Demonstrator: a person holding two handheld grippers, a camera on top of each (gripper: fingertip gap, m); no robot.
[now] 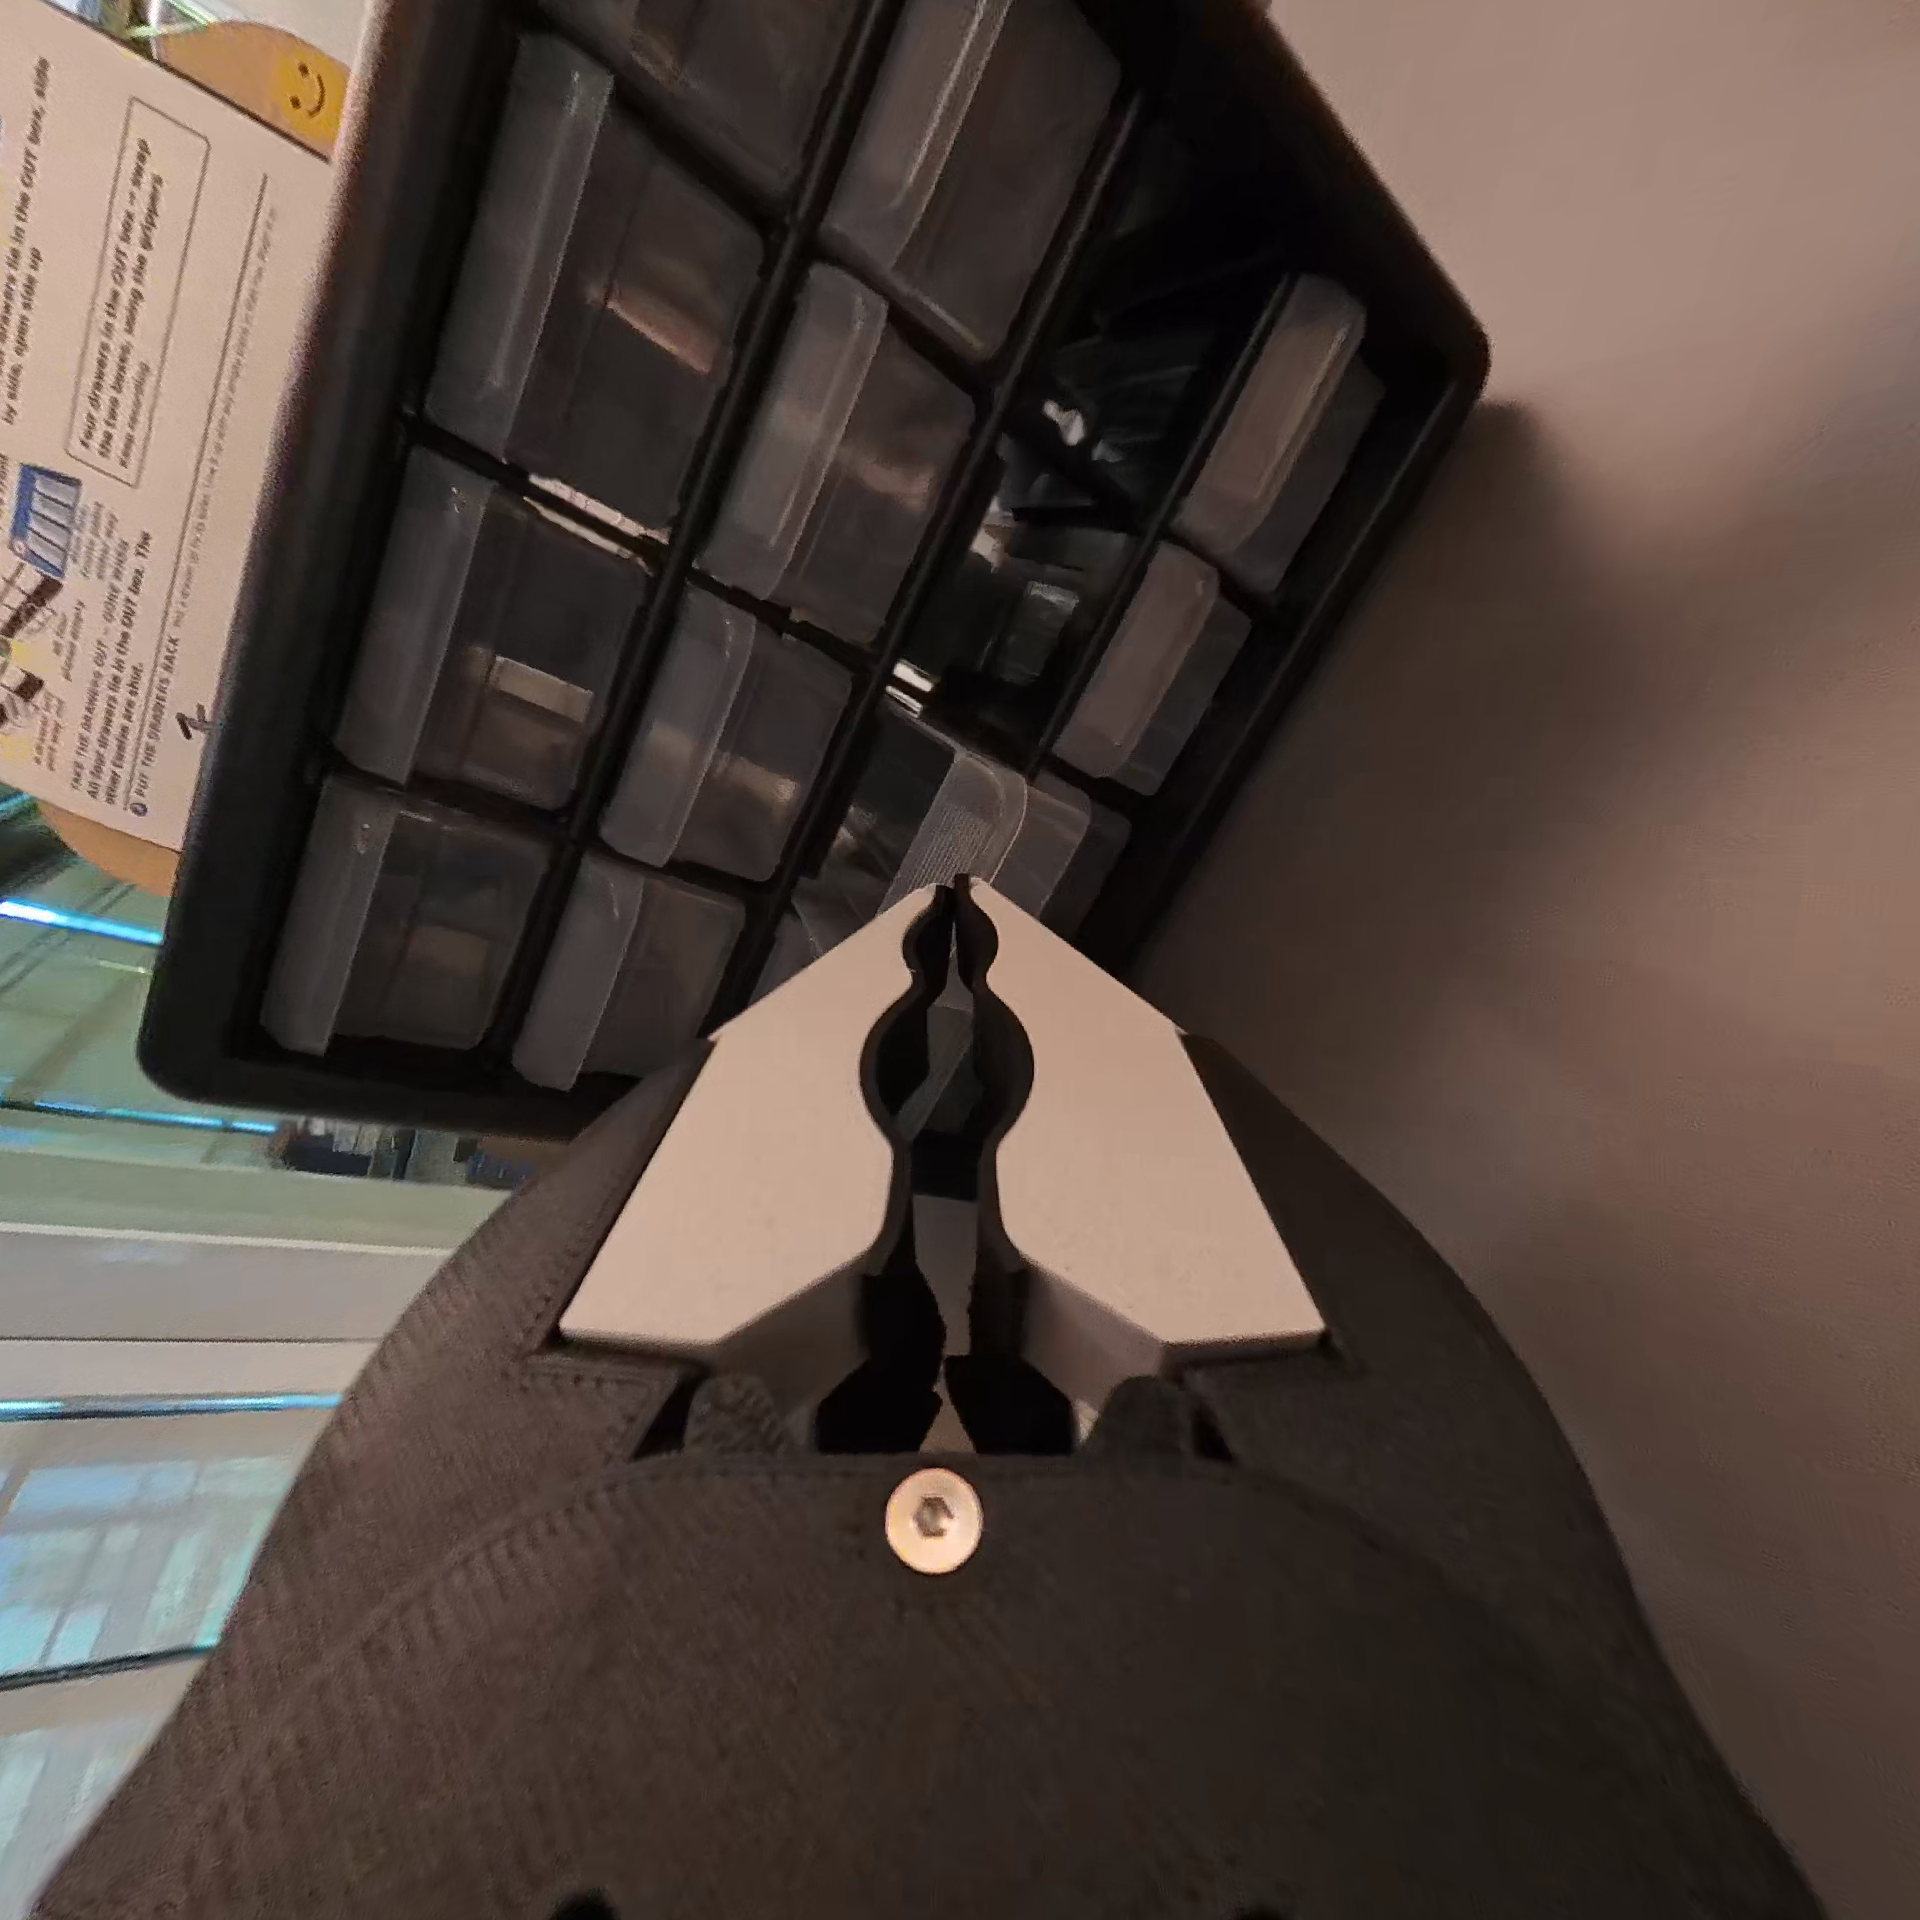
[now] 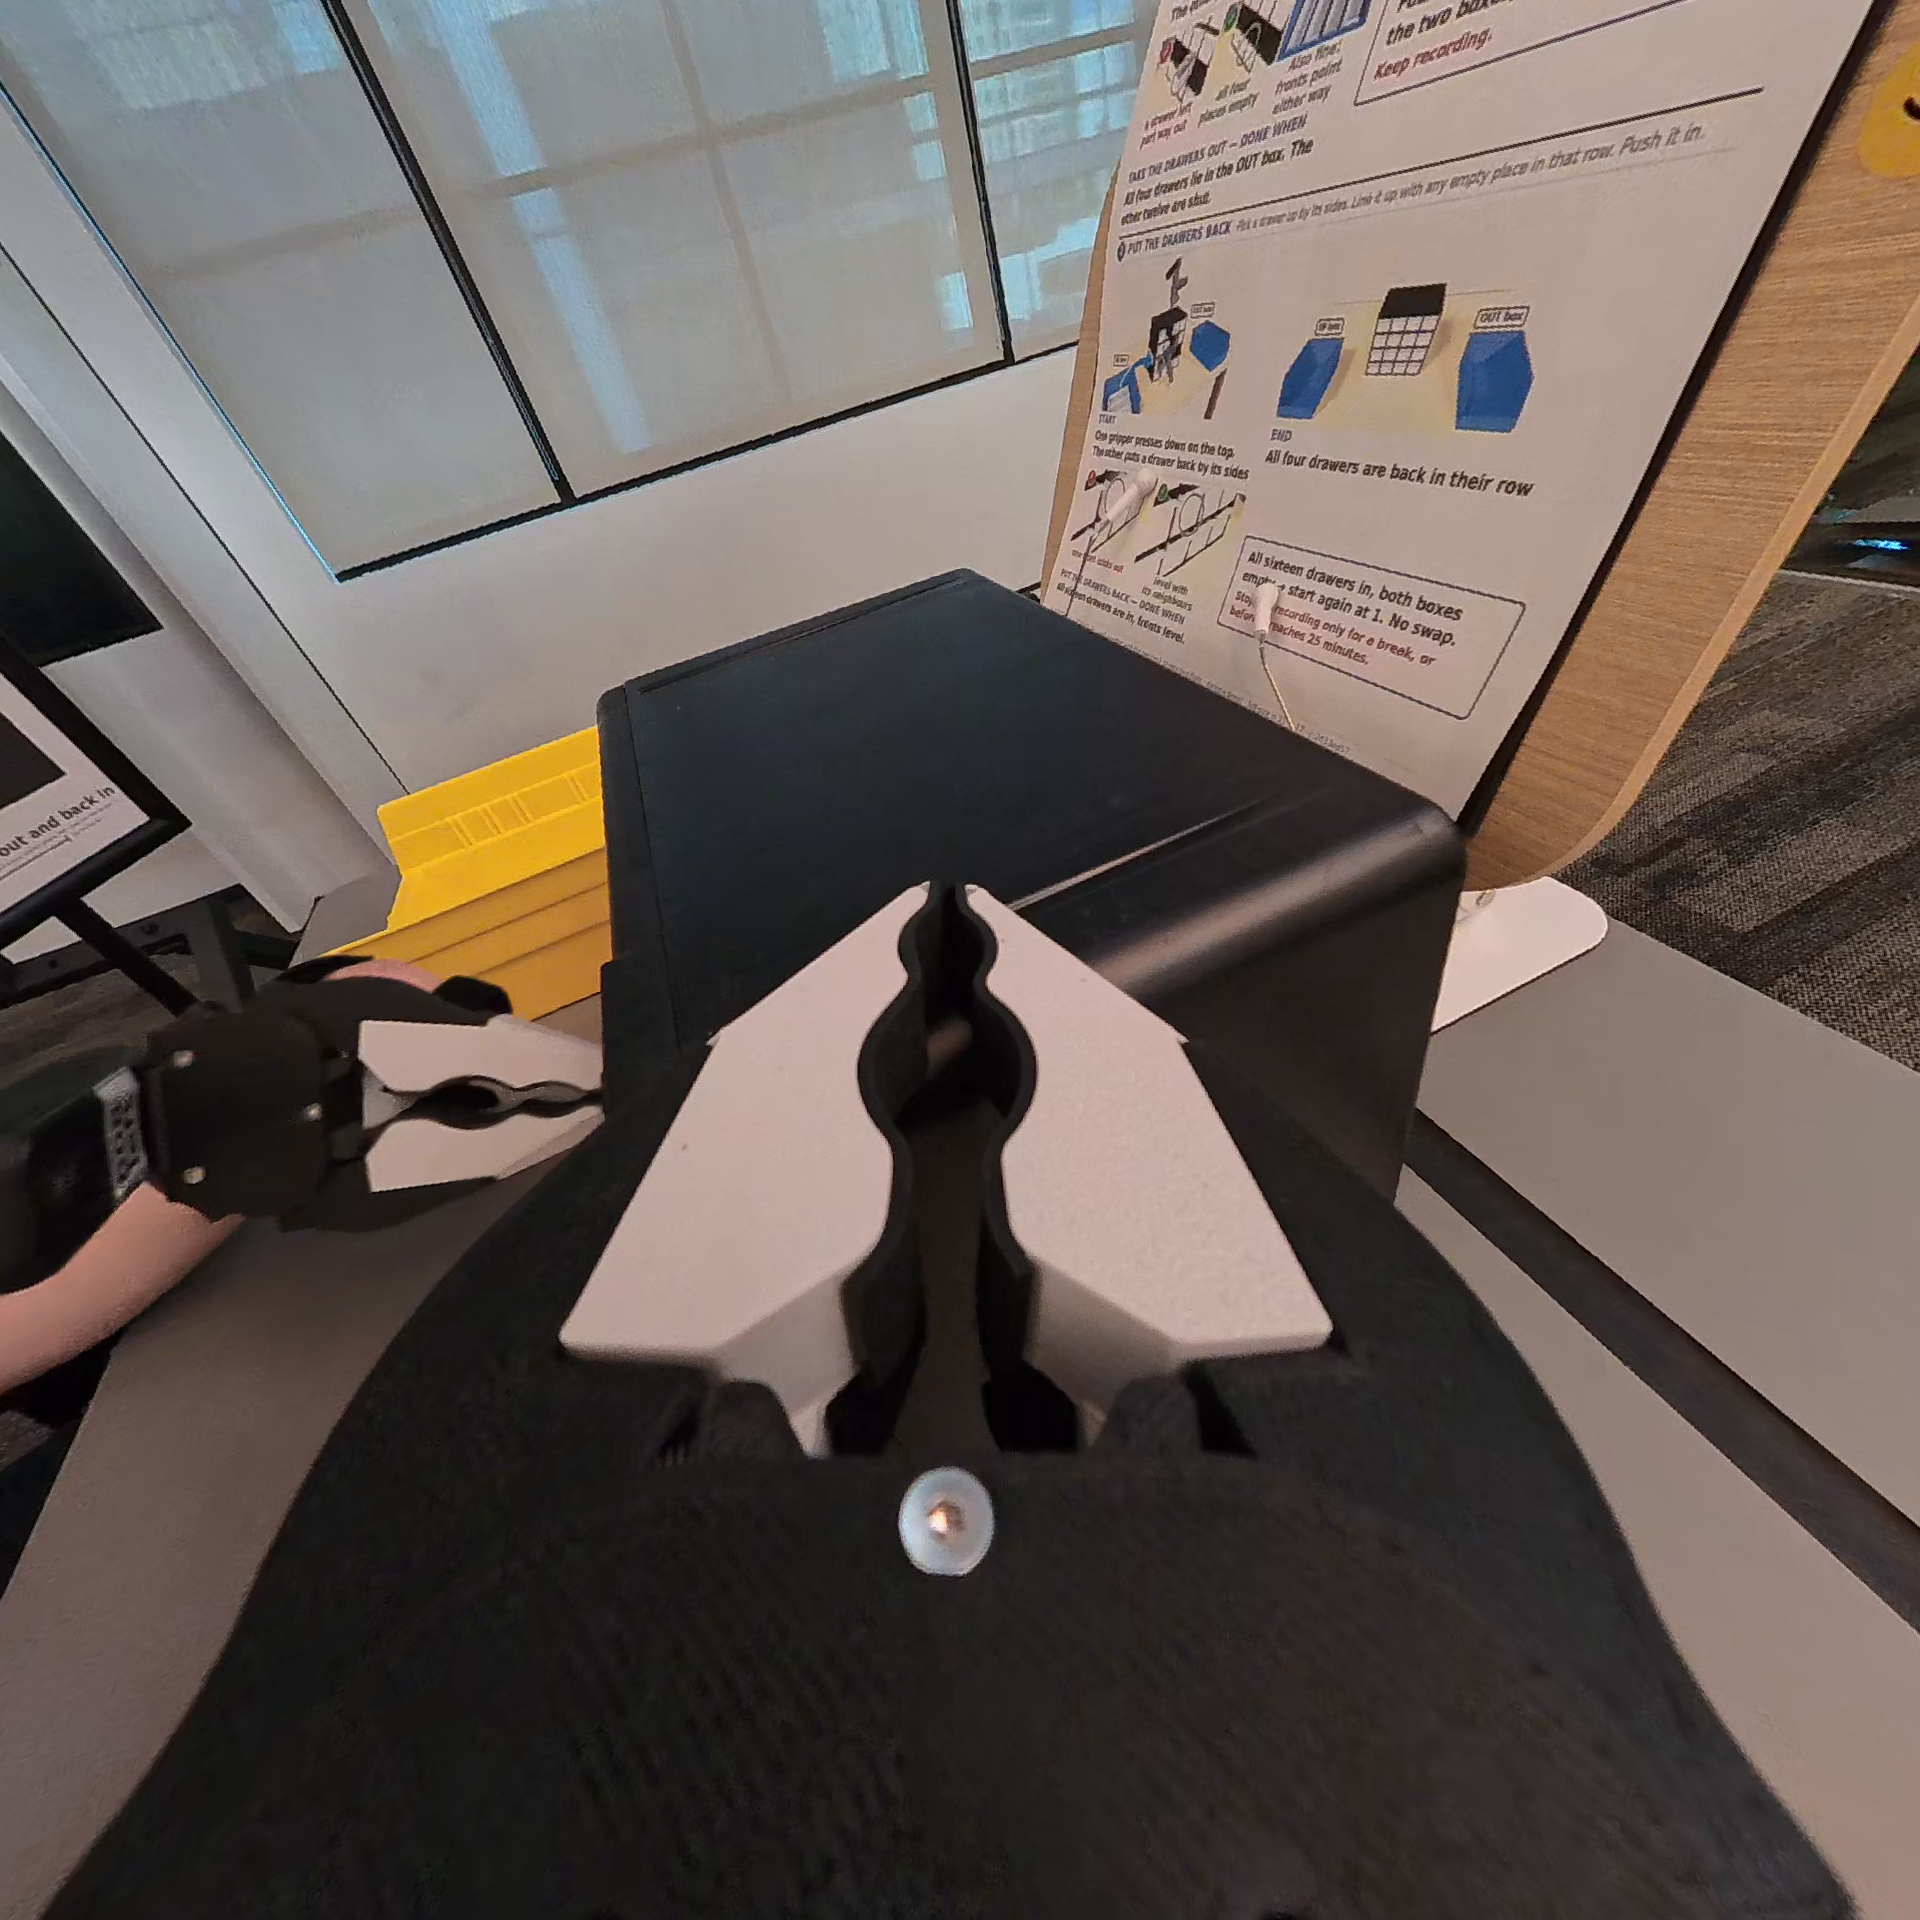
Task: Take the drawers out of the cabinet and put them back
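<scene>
The black cabinet with its grid of clear drawers fills the left wrist view, seen sideways. One row has dark empty slots. A clear drawer in that row sticks out a little. My left gripper is shut on its thin ribbed front handle. In the right wrist view my right gripper is shut and empty, its tips on the cabinet's black top near the front edge. The left gripper shows at the cabinet's front, its tips hidden behind the edge.
A yellow bin stands left of the cabinet. An instruction board on a wooden panel stands behind it and also shows in the left wrist view. The grey table runs to the right. A person's forearm is at the left. Some 20 cm of space lies between my two pairs of fingers.
</scene>
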